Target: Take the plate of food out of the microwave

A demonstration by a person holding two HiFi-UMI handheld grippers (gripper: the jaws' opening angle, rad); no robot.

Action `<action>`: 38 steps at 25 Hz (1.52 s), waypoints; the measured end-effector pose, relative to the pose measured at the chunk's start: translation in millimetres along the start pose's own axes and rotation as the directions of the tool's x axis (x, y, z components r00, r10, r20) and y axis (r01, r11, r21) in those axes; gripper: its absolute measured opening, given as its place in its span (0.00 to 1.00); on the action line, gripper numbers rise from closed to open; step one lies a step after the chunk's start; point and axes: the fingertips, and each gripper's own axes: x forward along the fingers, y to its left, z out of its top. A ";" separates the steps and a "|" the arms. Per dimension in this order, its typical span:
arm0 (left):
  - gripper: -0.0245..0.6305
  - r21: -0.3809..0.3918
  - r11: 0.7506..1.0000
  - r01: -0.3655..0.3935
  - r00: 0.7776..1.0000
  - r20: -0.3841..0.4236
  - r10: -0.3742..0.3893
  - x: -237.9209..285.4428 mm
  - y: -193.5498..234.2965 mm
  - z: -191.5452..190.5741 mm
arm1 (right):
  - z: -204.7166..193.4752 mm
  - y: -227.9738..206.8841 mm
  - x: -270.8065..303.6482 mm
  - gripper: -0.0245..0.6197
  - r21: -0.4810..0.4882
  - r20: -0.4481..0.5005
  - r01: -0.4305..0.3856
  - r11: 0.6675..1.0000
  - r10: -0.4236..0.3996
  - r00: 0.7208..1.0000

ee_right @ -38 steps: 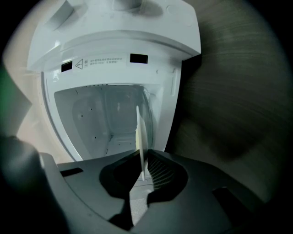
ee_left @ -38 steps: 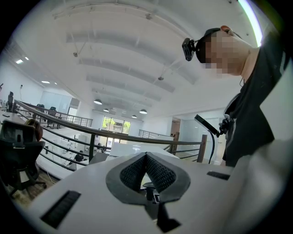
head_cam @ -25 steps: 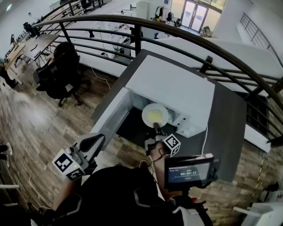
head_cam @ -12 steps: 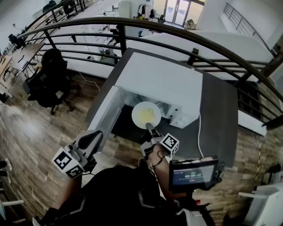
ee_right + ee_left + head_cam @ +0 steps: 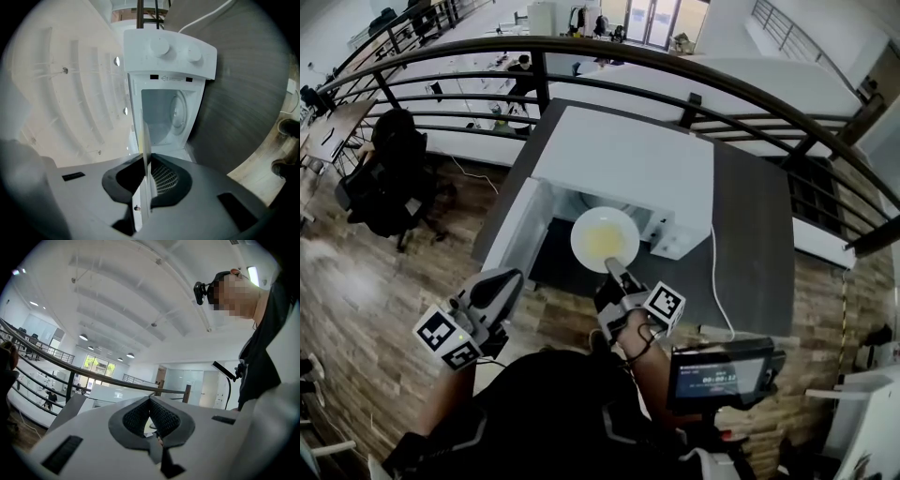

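The right tongs pinch the rim of the plate of food just outside the open microwave, while the left tongs hang closed and empty.

From my remote seat I look down on a dark grey flat-topped table standing on a brown wood-plank floor. A white box-shaped microwave sits on it, door swung open at the left. A thin white cable trails across the bare top just beside it.
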 end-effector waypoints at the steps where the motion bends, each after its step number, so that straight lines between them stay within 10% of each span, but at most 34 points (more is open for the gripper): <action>1: 0.04 0.000 1.000 0.006 1.000 -0.003 -0.006 -0.5 -0.7 -0.4 | -2.8 3.8 -1.9 0.08 -0.001 -0.002 -0.004 1.000 0.004 1.000; 38: 0.04 -0.004 0.996 0.087 0.996 -0.002 -0.087 31.1 -0.5 -2.2 | -14.5 80.3 -11.1 0.07 -0.057 -0.067 -0.120 0.991 0.116 0.991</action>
